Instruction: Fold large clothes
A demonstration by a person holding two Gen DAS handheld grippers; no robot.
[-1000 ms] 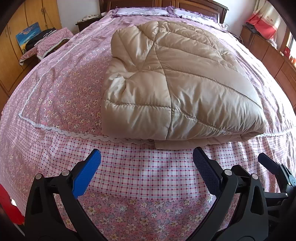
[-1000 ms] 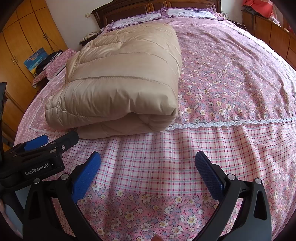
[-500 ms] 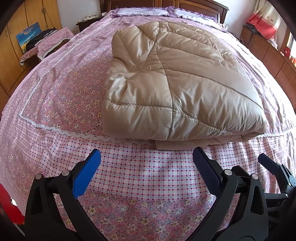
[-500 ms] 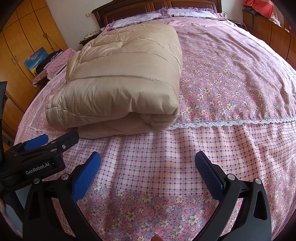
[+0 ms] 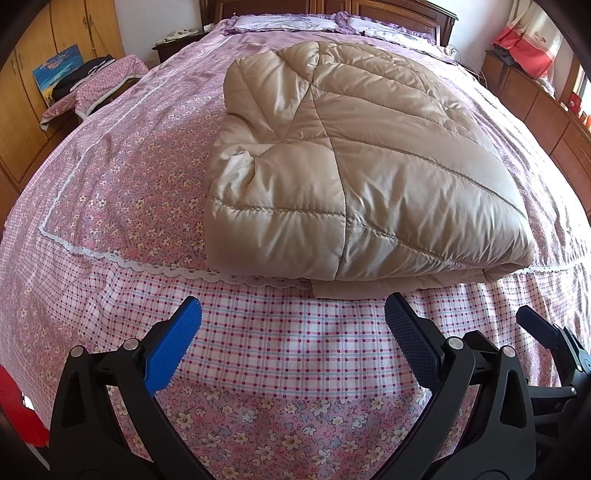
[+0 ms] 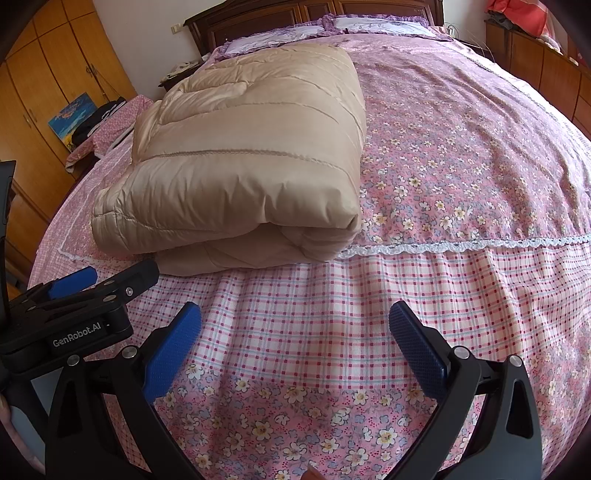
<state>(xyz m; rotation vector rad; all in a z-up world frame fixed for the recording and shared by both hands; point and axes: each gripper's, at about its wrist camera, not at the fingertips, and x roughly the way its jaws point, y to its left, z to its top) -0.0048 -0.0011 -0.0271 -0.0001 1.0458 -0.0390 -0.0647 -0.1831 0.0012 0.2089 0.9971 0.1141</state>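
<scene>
A beige quilted puffer coat [image 5: 343, 170] lies folded in a thick rectangular bundle on the pink floral bed; it also shows in the right wrist view [image 6: 251, 162], with its rolled edge facing me. My left gripper [image 5: 293, 336] is open and empty, hovering over the checked band of the bedspread just short of the coat's near edge. My right gripper [image 6: 295, 339] is open and empty, over the checked band to the right of the coat. The left gripper's body [image 6: 74, 317] shows at the left of the right wrist view.
The bedspread [image 5: 122, 192] covers a large bed with pillows [image 6: 280, 35] and a dark wooden headboard [image 6: 266, 14] at the far end. Wooden wardrobes [image 6: 40, 85] and a cluttered side chair [image 5: 88, 88] stand left. Low cabinets [image 5: 546, 107] line the right wall.
Nothing has visibly changed; both grippers stay open and hold still in front of the folded coat.
</scene>
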